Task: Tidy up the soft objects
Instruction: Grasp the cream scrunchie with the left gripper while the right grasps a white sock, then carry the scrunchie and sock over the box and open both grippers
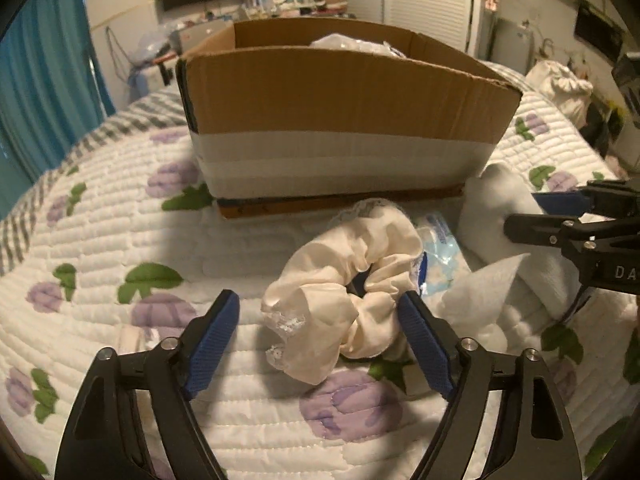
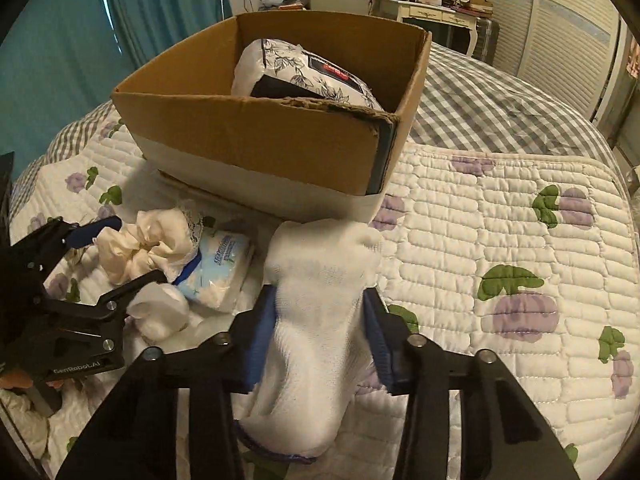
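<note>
A cream satin scrunchie [image 1: 344, 280] with lace trim lies on the quilt in front of the cardboard box [image 1: 340, 92]. My left gripper [image 1: 319, 298] stands around it: the right pad touches the fabric, the left pad [image 1: 216, 332] is a little apart, so it is open. In the right wrist view my right gripper [image 2: 320, 292] is shut on a white sock [image 2: 320, 272], both blue pads pressing its sides. The sock's toe end reaches the box [image 2: 260, 140]. The left gripper [image 2: 132, 250] and scrunchie [image 2: 148, 240] show at that view's left.
A floral-printed soft pack [image 2: 304, 76] lies inside the box. A blue-white tissue pack [image 2: 216, 272] and a white cotton wad [image 2: 160, 312] sit between the two grippers. The flowered quilt [image 2: 500, 220] stretches to the right; teal curtains [image 1: 40, 80] hang at the left.
</note>
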